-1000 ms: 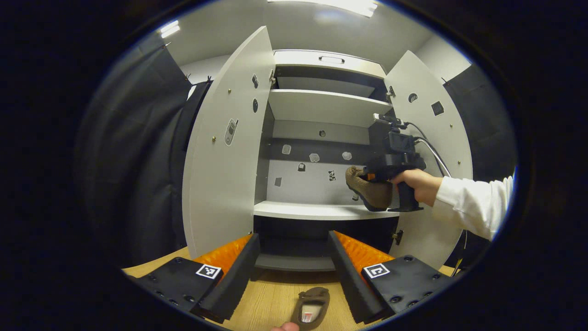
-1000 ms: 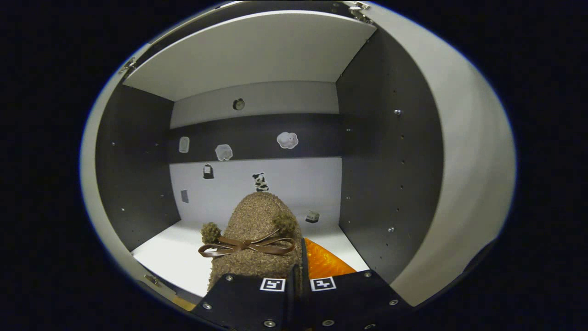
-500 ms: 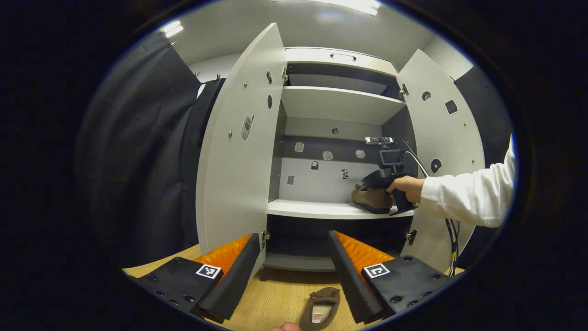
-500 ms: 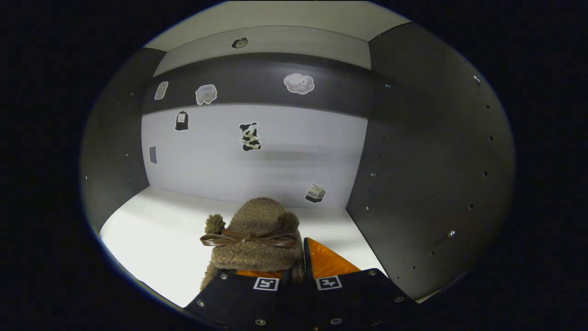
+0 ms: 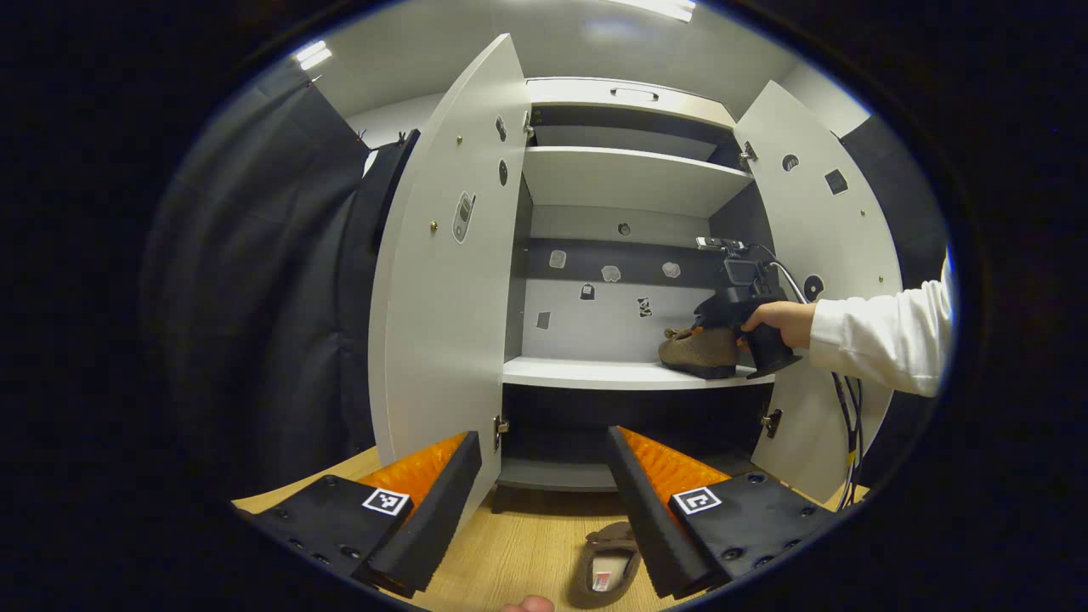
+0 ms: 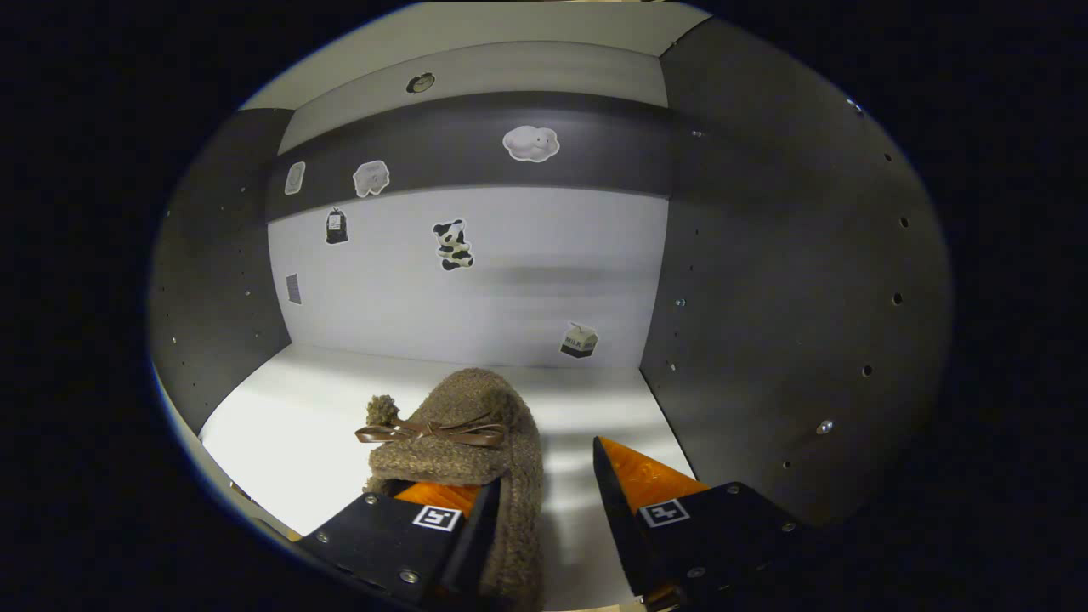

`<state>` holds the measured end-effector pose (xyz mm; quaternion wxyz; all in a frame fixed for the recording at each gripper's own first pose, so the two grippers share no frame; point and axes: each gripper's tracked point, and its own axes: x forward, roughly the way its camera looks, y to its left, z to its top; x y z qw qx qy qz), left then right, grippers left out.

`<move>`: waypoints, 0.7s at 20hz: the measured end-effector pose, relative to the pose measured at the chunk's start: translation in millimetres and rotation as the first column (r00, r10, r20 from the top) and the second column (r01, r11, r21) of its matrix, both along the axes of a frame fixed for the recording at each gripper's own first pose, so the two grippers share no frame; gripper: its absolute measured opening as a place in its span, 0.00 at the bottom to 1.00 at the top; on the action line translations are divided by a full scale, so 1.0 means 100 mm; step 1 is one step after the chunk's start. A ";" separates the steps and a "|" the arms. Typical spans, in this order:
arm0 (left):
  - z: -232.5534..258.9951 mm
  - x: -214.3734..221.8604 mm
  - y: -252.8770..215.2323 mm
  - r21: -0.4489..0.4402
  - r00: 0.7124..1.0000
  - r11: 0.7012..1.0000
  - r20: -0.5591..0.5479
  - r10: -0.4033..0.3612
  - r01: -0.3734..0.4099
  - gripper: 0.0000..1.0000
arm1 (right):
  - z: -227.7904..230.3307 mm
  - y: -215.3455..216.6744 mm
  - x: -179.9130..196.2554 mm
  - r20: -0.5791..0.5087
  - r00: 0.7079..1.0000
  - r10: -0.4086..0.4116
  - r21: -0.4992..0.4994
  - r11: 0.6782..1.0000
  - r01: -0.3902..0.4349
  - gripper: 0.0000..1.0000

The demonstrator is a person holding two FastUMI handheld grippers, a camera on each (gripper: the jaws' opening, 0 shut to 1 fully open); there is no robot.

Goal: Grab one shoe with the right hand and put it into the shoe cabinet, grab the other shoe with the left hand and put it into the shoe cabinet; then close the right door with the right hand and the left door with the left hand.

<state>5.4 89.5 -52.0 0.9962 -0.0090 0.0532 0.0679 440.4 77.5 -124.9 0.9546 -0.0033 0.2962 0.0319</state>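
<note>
A fuzzy brown shoe [image 6: 463,421] with a ribbon bow rests on the white middle shelf [image 6: 289,425] of the shoe cabinet, near its right wall. My right gripper [image 6: 540,466] stands open around the shoe's right side wall, one finger inside the shoe and the other outside, apart from it. In the left gripper view the same shoe [image 5: 697,350] sits on the shelf, with the right gripper [image 5: 712,326] held by a hand behind it. The other shoe [image 5: 605,565] lies on the wooden floor just below my open left gripper [image 5: 544,438], partly hidden by its right finger.
Both cabinet doors stand wide open, the left door [image 5: 442,297] and the right door [image 5: 829,255]. A white-sleeved arm [image 5: 875,340] reaches across the right door. A higher shelf [image 5: 620,174] and a dark lower compartment [image 5: 552,450] show. Black curtain [image 5: 255,297] hangs to the left.
The right gripper lowered the shoe onto the middle shelf and opened, letting go of it. The left gripper view drifted slightly; the floor shoe now sits closer to its right finger.
</note>
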 end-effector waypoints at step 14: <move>-0.10 -0.01 -0.04 -0.016 0.999 1.000 -0.023 -0.024 0.024 0.97 | 0.06 0.42 -0.16 -0.015 0.992 0.124 0.241 0.963 -0.116 0.91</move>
